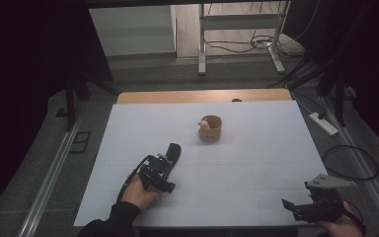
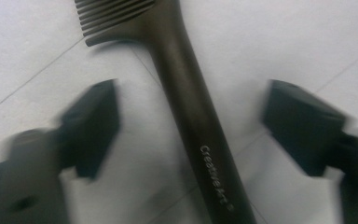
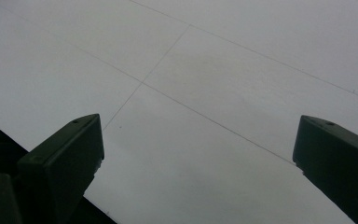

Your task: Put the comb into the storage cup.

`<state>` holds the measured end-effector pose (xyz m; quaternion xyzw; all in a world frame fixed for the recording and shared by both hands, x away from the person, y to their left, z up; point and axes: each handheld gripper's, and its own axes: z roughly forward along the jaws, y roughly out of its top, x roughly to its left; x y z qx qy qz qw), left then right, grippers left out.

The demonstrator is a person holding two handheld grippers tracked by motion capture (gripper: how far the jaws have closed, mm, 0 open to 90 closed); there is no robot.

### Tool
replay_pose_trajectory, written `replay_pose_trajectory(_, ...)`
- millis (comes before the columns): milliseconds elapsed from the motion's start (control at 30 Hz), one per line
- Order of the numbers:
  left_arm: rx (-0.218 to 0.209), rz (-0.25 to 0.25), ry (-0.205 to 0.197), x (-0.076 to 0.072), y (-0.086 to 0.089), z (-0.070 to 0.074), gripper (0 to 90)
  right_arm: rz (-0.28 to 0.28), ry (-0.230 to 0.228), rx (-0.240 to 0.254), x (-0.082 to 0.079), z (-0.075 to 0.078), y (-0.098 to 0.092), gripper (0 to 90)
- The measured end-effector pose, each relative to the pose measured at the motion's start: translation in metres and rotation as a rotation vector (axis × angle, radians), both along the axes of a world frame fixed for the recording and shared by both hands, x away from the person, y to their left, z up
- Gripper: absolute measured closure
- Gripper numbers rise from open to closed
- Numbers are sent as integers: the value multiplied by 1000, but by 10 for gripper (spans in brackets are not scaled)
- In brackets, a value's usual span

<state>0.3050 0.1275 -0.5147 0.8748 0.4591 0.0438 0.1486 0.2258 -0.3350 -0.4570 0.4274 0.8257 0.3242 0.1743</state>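
Note:
A dark comb (image 2: 205, 154) lies flat on the white table, its handle running between the jaws of my left gripper (image 2: 191, 112) and its teeth (image 2: 114, 16) pointing away. Both jaws stand wide apart on either side of the handle, clear of it. From above, my left gripper (image 1: 164, 162) sits left of centre over the comb (image 1: 174, 149). My right gripper (image 1: 292, 201) rests open near the front right corner, and its own view shows the right gripper (image 3: 196, 140) over bare table surface with nothing between the jaws.
A small round wooden cup (image 1: 210, 129) with a pale object in it stands past the table's middle. The white table top (image 1: 256, 163) ends in a wooden strip at the back. A power strip (image 1: 323, 123) and cables lie on the floor to the right.

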Motion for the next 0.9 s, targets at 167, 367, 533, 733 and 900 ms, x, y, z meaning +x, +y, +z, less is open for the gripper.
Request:
replay_pose_trajectory(167, -13, 20, -8, -1, 3, 4, 465, 2, -1, 0, 0, 0, 0, 18)
replay_pose_trajectory(367, -18, 24, -12, -2, 3, 4, 650, 5, -2, -1, 0, 0, 0, 18)
replay_pose_trajectory(533, -43, 46, 2, -1, 6, 4, 716, 8, -1, -1, 0, 0, 1, 19)
replay_pose_trajectory(733, -78, 53, 17, 1, 11, 4, 719, 10, 0, -2, 0, 0, 1, 20)
replay_pose_trajectory(900, -108, 46, 24, 3, 15, 3, 719, 12, -1, -3, 0, 0, 1, 20)
